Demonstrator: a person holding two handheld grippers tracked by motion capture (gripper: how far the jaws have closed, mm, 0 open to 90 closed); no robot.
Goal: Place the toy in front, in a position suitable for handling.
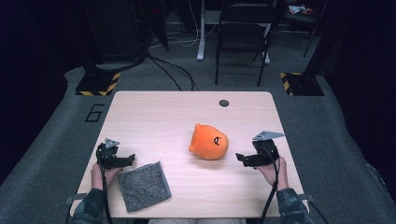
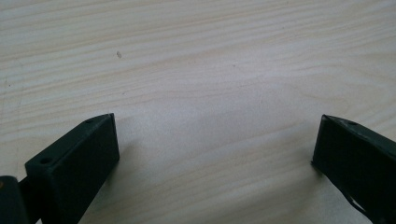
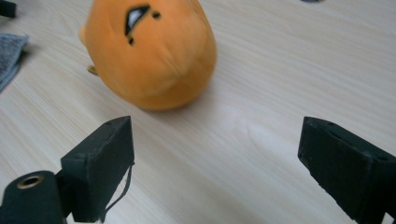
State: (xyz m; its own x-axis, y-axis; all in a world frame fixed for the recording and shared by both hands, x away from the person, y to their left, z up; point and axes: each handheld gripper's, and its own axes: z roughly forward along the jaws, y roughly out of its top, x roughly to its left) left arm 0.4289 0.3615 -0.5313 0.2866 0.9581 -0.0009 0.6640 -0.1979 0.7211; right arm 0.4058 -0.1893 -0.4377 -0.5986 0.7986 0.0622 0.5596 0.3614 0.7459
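An orange round plush toy [image 1: 208, 142] with a stitched black eye lies on its side near the middle of the wooden table [image 1: 187, 112]. My right gripper [image 1: 239, 158] rests just right of it, jaws wide open and empty, pointing left at the plush toy [image 3: 148, 51], which lies a short way beyond the fingertips [image 3: 114, 140]. At the table's near left, my left gripper [image 1: 130, 159] is open over bare wood, its right jaw beside a folded grey cloth [image 1: 144, 185]. In the left gripper view my left gripper [image 2: 212, 135] has only table grain between its fingers.
A dark round grommet [image 1: 224, 103] sits in the table's far edge. Beyond the table stand a black chair [image 1: 243, 37], cables on the floor and two yellow-black striped floor plates [image 1: 99, 84]. A corner of the grey cloth [image 3: 9, 56] shows at the left of the right gripper view.
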